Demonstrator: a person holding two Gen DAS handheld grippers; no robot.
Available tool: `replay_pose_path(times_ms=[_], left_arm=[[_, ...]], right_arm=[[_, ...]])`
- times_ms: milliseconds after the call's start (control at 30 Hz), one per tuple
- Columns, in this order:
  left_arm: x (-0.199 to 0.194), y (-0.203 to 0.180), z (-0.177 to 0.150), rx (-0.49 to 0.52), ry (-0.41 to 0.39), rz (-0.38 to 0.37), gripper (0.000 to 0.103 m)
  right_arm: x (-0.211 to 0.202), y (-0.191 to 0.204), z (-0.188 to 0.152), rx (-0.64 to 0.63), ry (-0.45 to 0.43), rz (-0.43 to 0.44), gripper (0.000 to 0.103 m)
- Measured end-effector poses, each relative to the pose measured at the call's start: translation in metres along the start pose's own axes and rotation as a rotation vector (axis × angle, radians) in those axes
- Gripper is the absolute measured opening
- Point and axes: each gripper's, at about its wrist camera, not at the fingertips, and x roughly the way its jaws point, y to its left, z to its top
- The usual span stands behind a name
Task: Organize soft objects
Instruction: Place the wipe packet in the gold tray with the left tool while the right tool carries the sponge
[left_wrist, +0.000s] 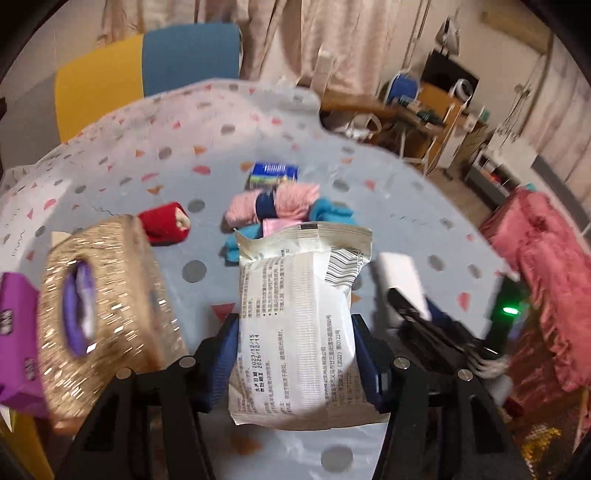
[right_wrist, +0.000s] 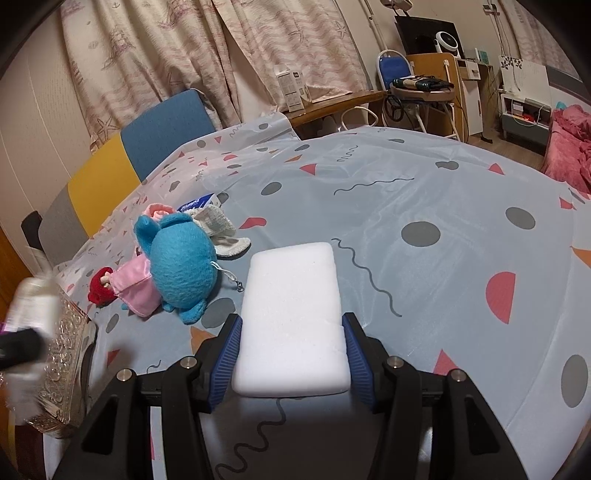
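White sponge (right_wrist: 291, 321) clamped in right hand-held gripper (right_wrist: 291, 354); tissue pack (left_wrist: 299, 325) gripped in left hand-held gripper (left_wrist: 295, 354).

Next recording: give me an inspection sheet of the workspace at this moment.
Surface: table under patterned cloth, wrinkled.
Job's things: wipes pack in left gripper; white sponge in right gripper; blue plush, pink pouch, red item, white knit loose on cloth.
Clutter: gold tissue box, purple pack.
Grippers: both sets of jaws shut on their loads.
Cables: nothing seen on table.
Surroundings: curtains, chair, red bedding.
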Motion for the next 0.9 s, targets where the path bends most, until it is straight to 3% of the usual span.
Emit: replay_pose_path(times_ms=[200,367,533,700,900], left_arm=[[-0.053,0.040,-0.010,-0.065,-0.064,-0.010,0.059],[-0.113,0.079,-0.014,-0.130,-0.166,-0.021,0.059],[-0.154,0.139,-0.022,-0.219,-0.239,0.020,0.059],[-0.145,0.224,-0.043,-0.342,-0.181,0.130,0.059],[-0.097,0.313,-0.080,-0.498,-0.039,0.210,0.059]], right_arm=[[0.001,0.001,0.000,-0.007,0.002,-0.009,0.055],[0.001,0.001,0.000,-0.011,0.003,-0.013,0.055],[0.001,0.003,0.000,-0.020,0.006,-0.024,0.055],[0.000,0.006,0.000,-0.031,0.000,-0.040,0.054],[-0.001,0.009,-0.001,-0.047,-0.009,-0.063,0.053]])
